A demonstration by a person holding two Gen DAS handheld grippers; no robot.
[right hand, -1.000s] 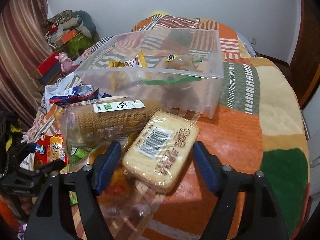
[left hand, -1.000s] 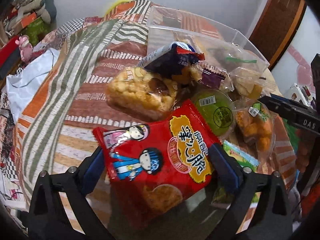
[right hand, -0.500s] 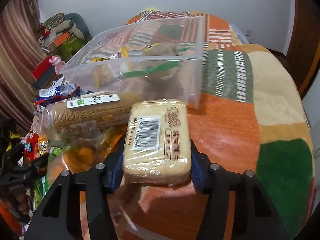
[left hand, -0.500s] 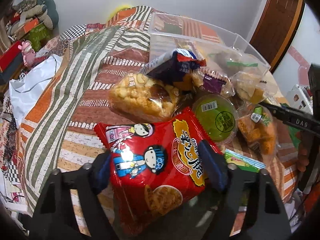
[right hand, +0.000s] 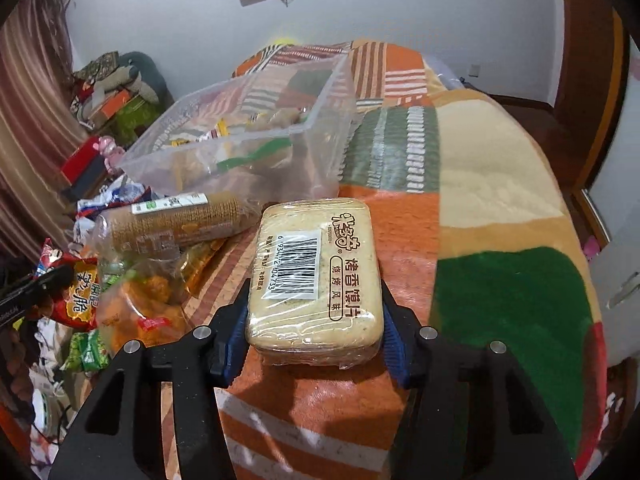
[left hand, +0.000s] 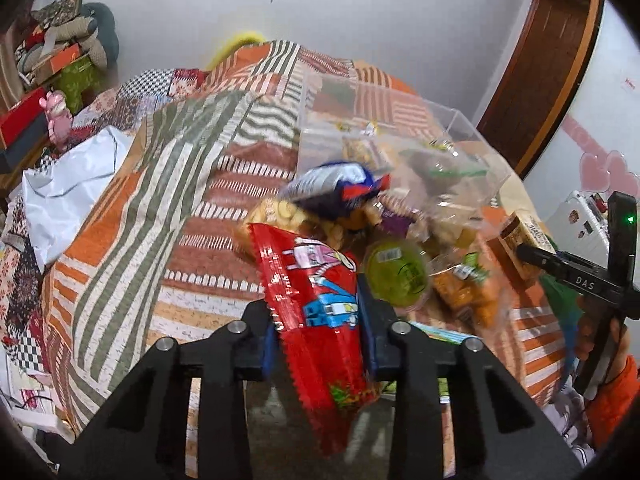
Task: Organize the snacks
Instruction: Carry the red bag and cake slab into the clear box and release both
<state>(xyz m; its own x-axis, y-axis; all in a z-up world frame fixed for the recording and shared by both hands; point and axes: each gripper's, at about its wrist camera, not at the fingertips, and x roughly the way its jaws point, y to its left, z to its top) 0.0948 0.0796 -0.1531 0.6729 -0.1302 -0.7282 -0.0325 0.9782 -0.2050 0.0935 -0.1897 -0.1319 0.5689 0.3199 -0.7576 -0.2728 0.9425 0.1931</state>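
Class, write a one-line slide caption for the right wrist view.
Right gripper clamps a wrapped biscuit pack before the clear bin.

White wall (right hand: 400, 4), wooden door (left hand: 548, 68) (dark), striped curtain (right hand: 28, 128).

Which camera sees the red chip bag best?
The left wrist view. There the red chip bag fills the middle, squeezed between the left gripper fingers, cartoon print showing, though a bit blurred. The right wrist view catches only part of it at the far left edge, behind a dark gripper finger.
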